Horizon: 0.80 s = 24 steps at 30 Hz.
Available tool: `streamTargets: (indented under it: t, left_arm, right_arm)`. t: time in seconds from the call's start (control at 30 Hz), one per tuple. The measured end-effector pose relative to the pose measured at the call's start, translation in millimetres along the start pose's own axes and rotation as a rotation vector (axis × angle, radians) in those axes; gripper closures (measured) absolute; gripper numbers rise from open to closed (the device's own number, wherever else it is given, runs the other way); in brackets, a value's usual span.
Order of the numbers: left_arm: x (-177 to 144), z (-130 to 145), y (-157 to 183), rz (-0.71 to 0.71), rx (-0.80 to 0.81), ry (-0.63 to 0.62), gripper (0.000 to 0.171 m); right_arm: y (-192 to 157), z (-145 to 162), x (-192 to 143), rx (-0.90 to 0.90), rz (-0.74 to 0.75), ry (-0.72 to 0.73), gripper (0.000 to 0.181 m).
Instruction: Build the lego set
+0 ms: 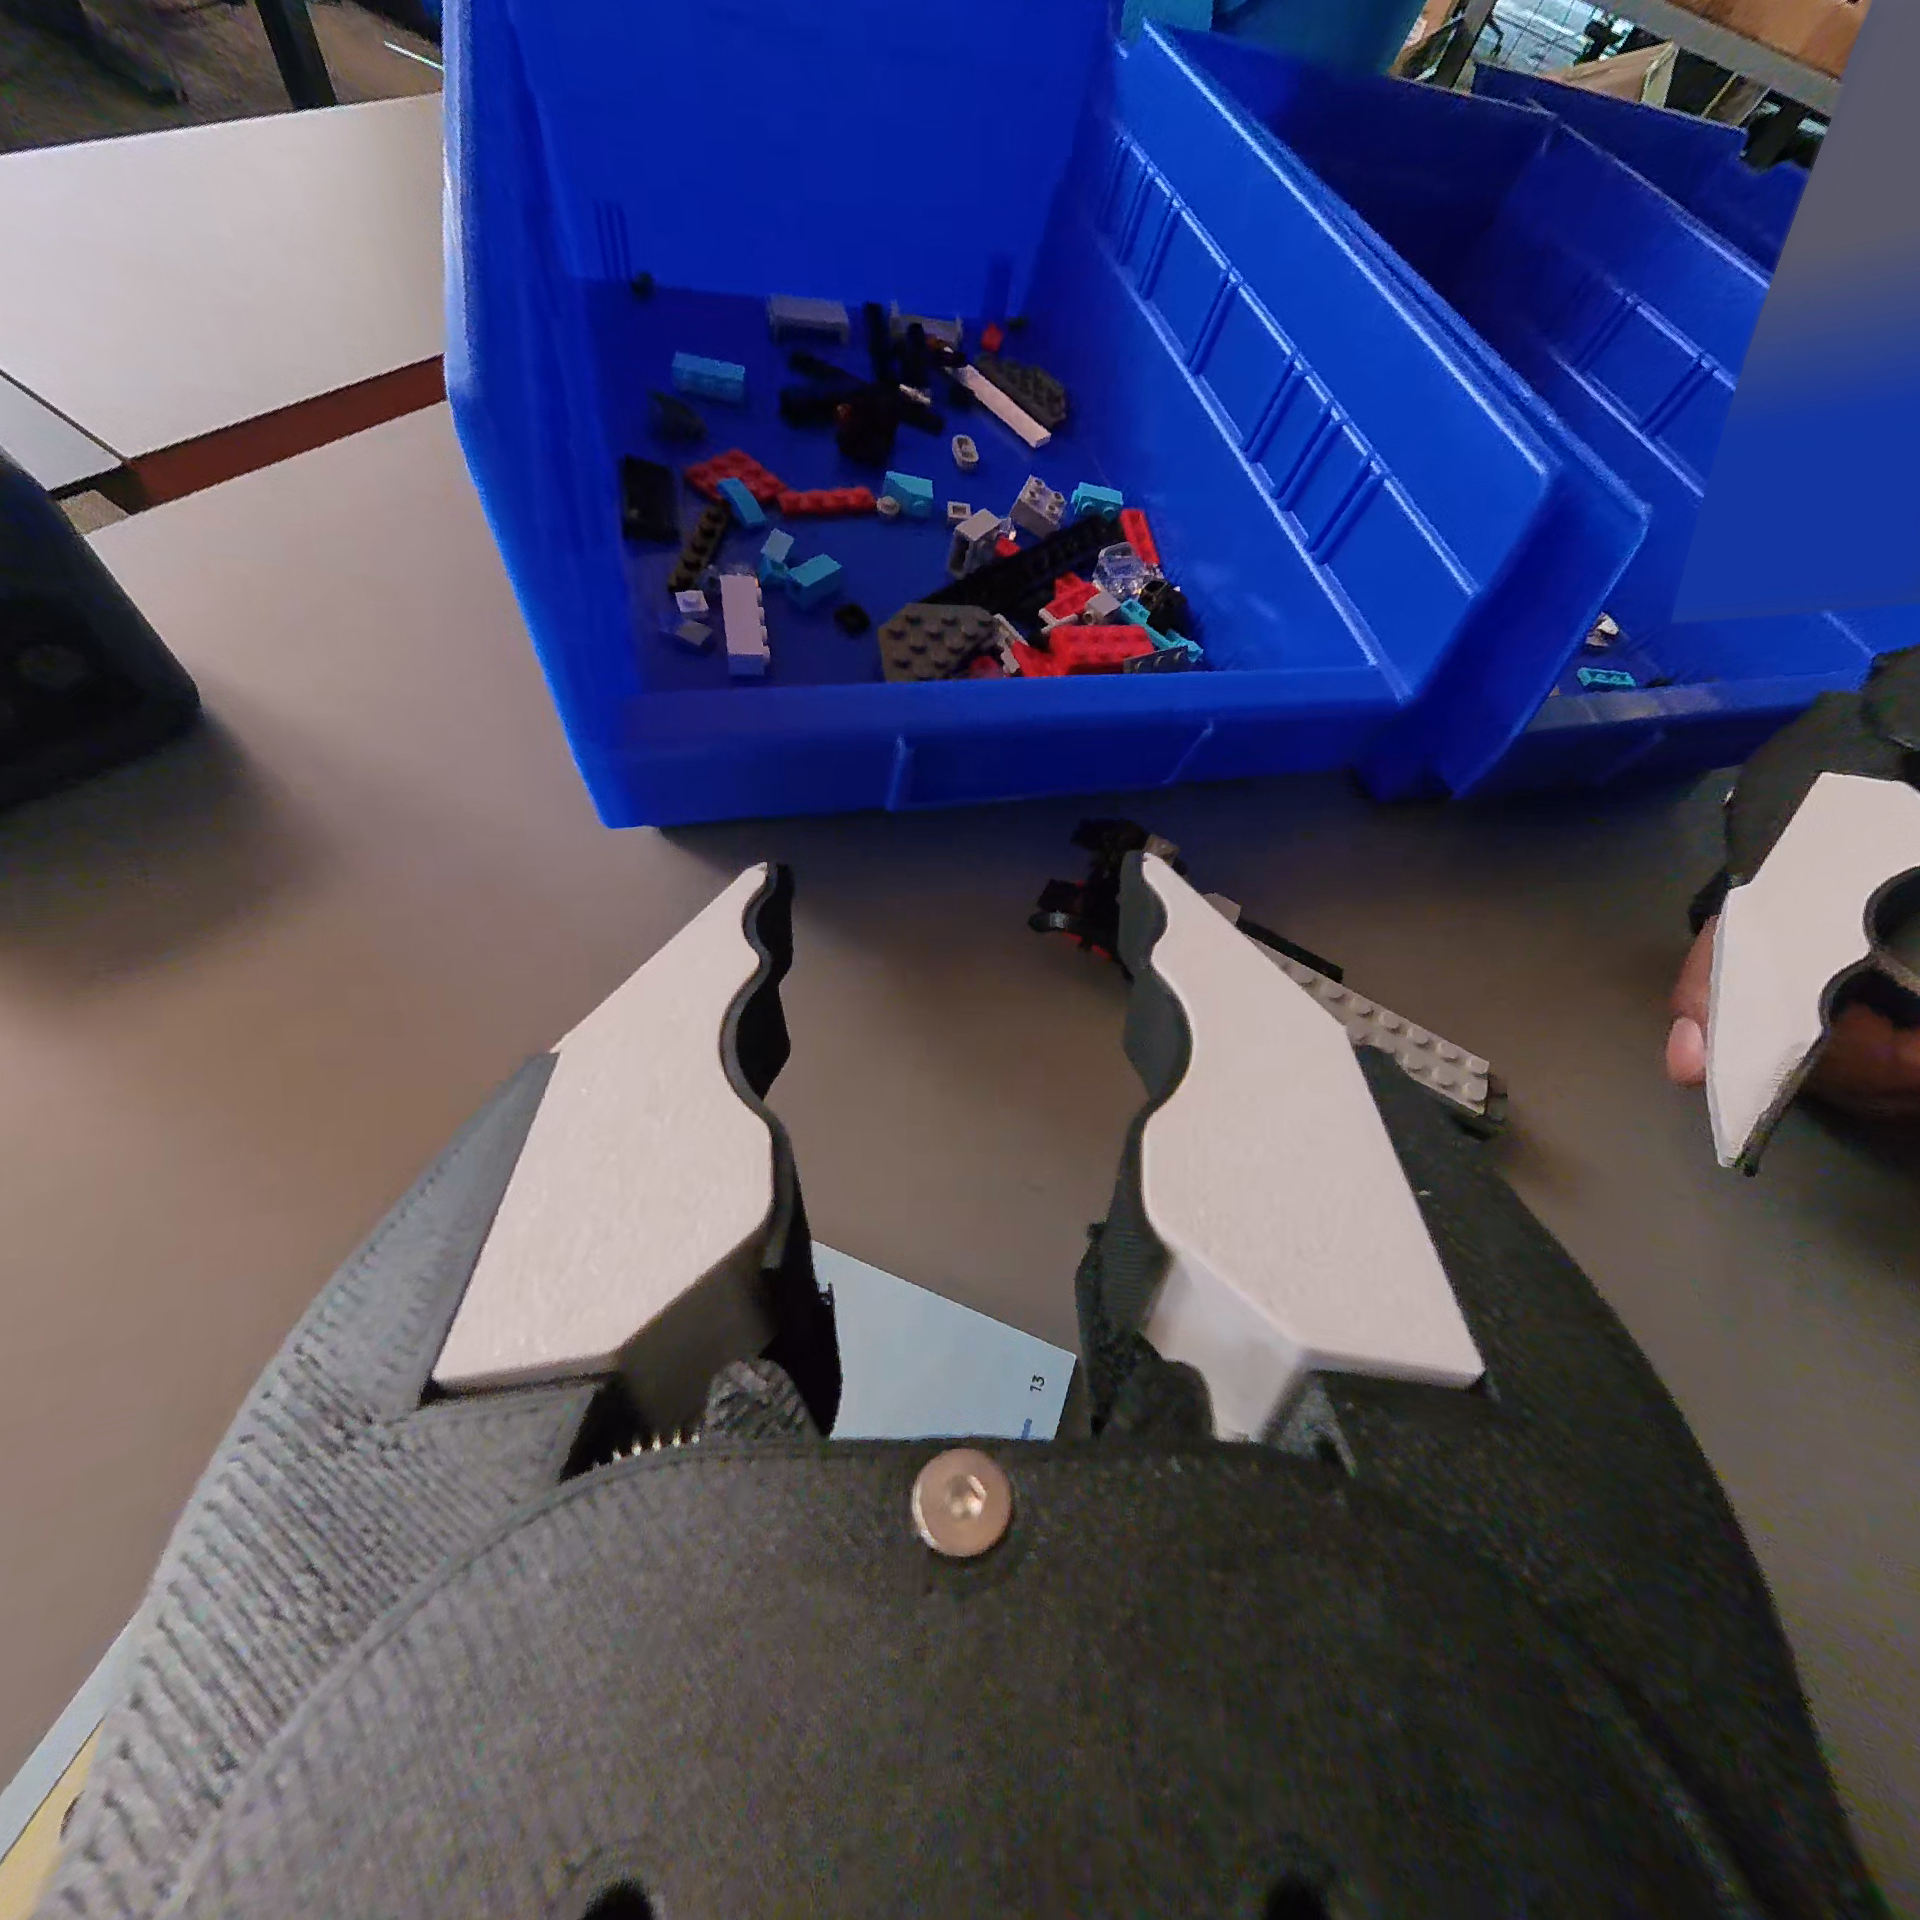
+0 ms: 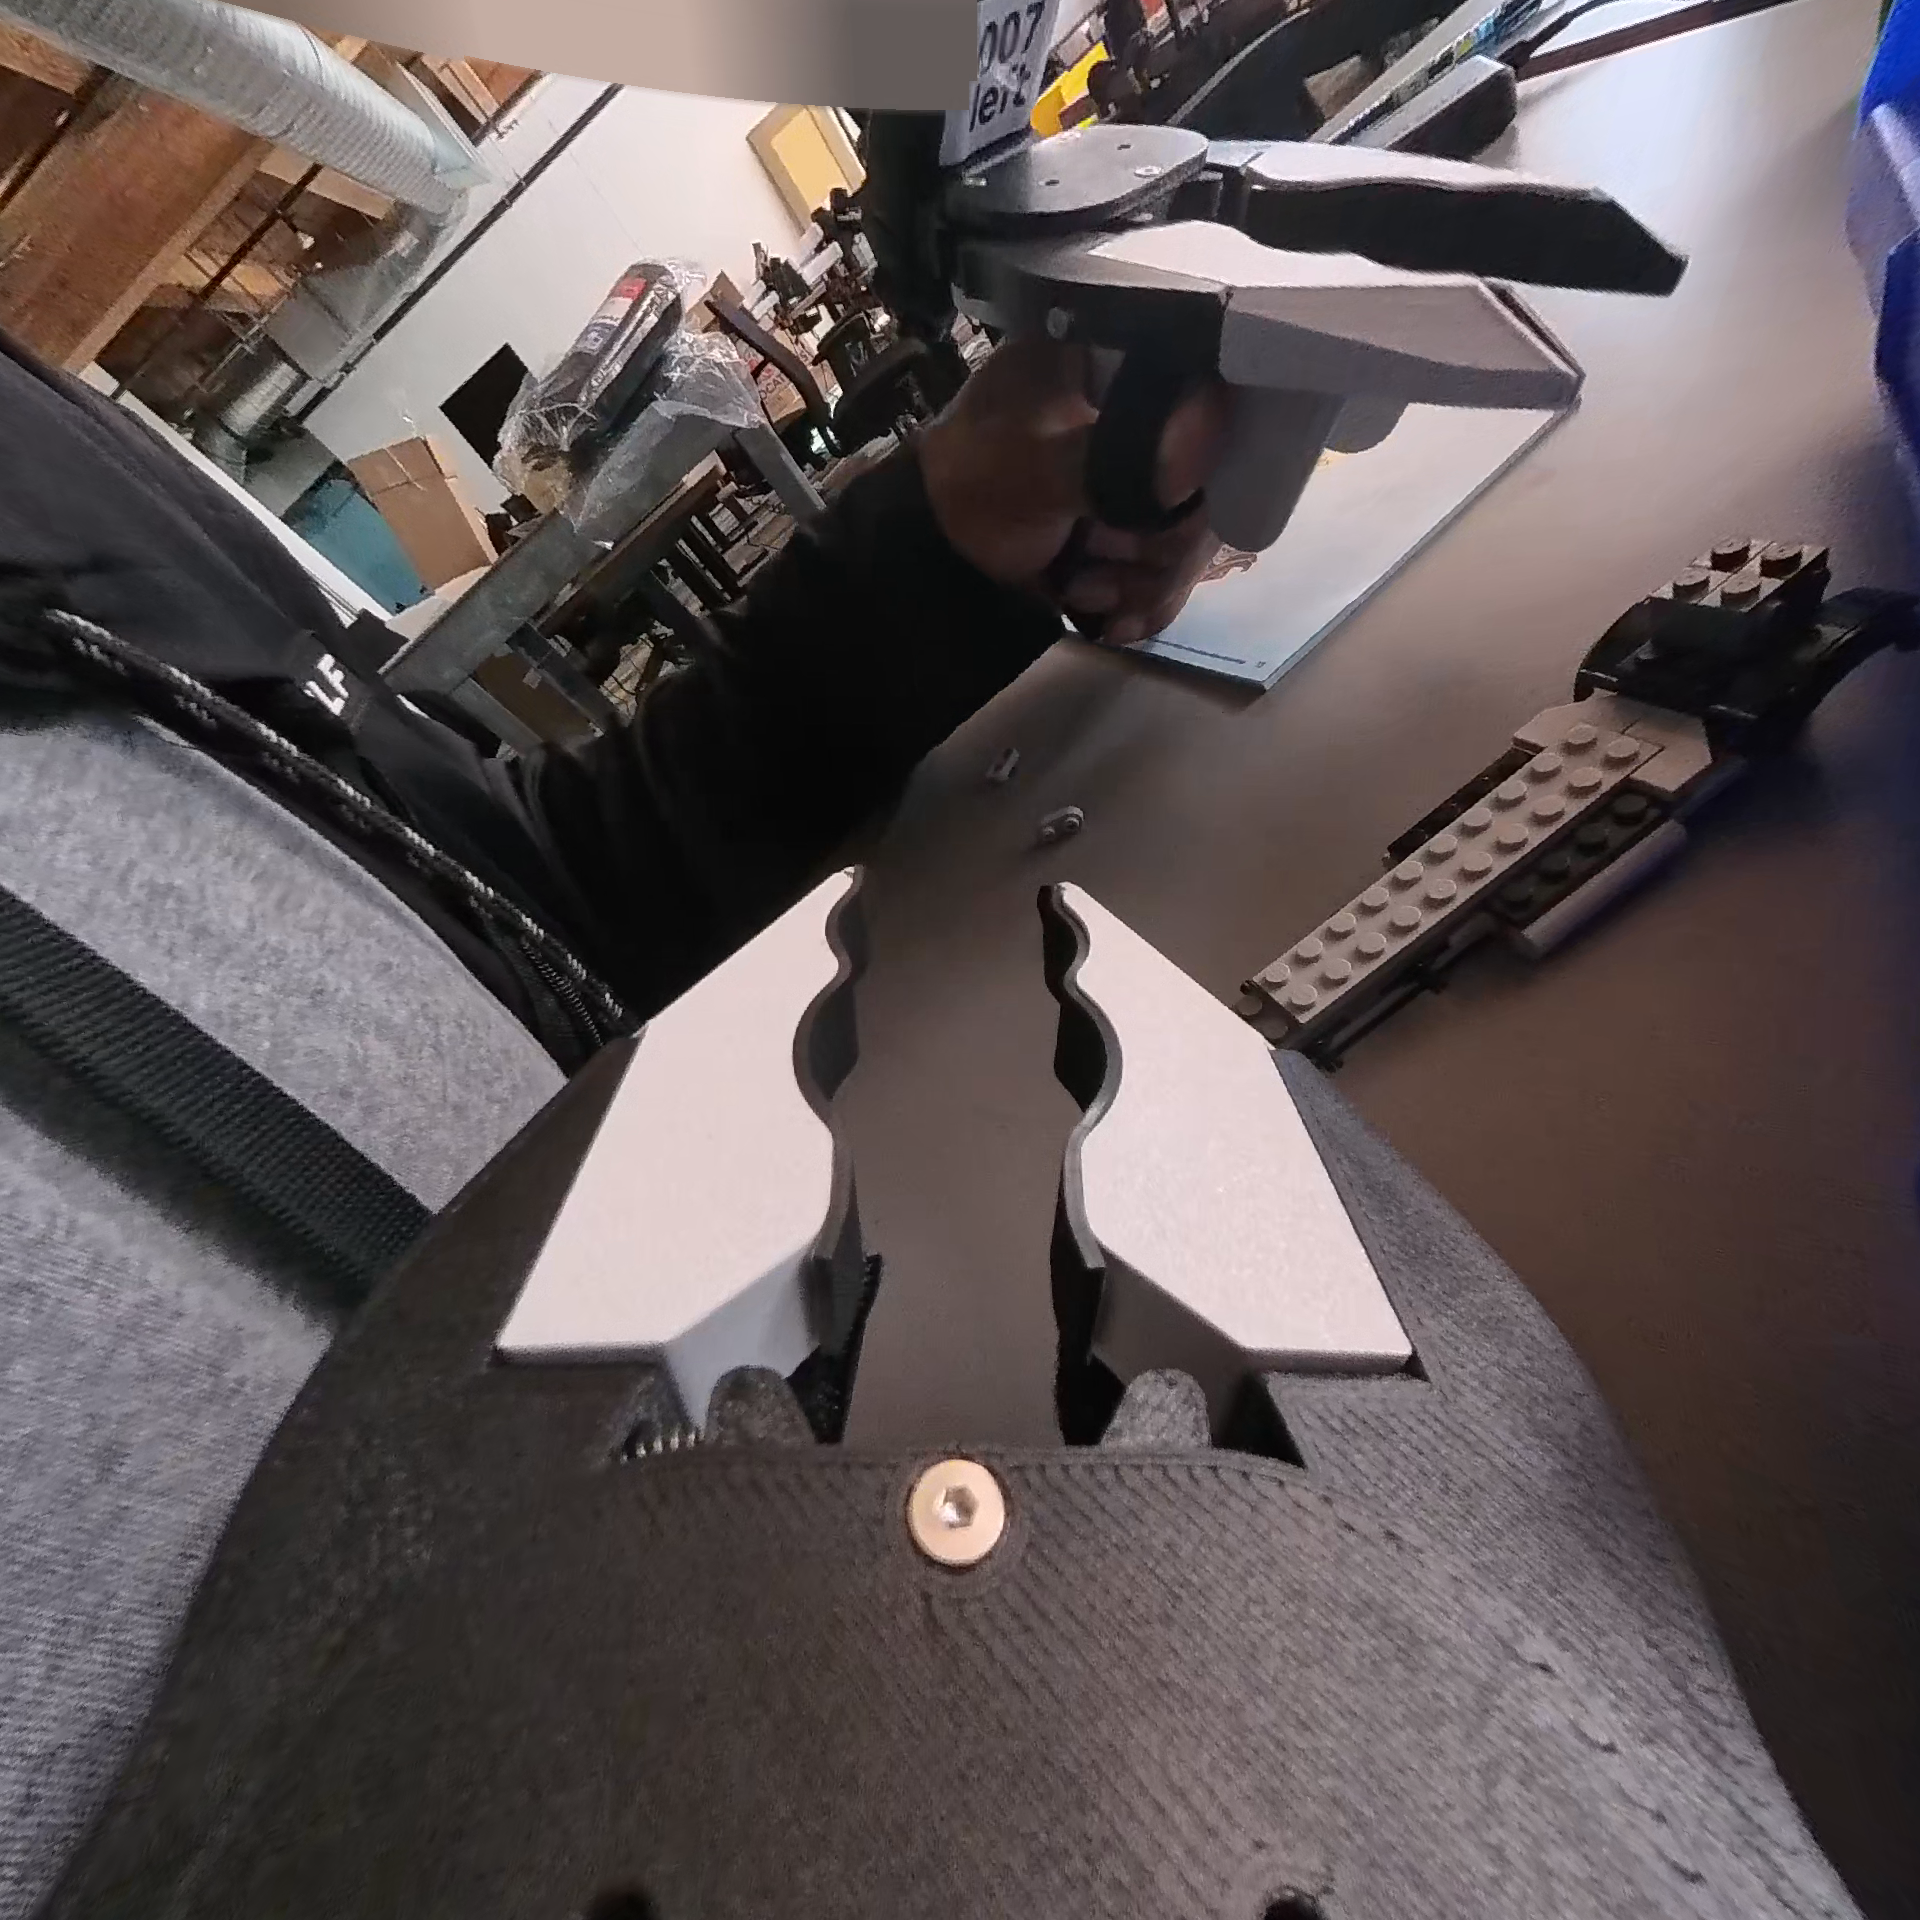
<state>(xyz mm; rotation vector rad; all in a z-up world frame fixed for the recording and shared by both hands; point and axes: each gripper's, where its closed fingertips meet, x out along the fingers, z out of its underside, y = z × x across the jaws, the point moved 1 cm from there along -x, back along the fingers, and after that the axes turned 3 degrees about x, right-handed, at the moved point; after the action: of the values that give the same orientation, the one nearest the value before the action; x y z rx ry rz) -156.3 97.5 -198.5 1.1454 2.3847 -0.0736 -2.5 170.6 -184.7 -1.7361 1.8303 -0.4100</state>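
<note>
Left claw [image 1: 956,883] wide, empty; lego model [image 1: 1382,1023] on bench just right of it. Right claw [image 2: 951,894] narrow, empty.

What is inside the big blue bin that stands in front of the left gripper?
The blue bin holds loose lego pieces in red, black, grey and light blue, scattered on its floor. The near wall hides the front strip of the floor, so pieces there cannot be seen.
</note>
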Motion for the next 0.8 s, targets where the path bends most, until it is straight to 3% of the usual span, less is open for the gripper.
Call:
streamTargets:
  t: [0.8]
  left_arm:
    - [2.7, 3.1, 0.6, 0.003, -0.008, -0.006, 0.107]
  right_arm:
    - [-0.7, 0.7, 0.3, -0.003, -0.003, -0.006, 0.147]
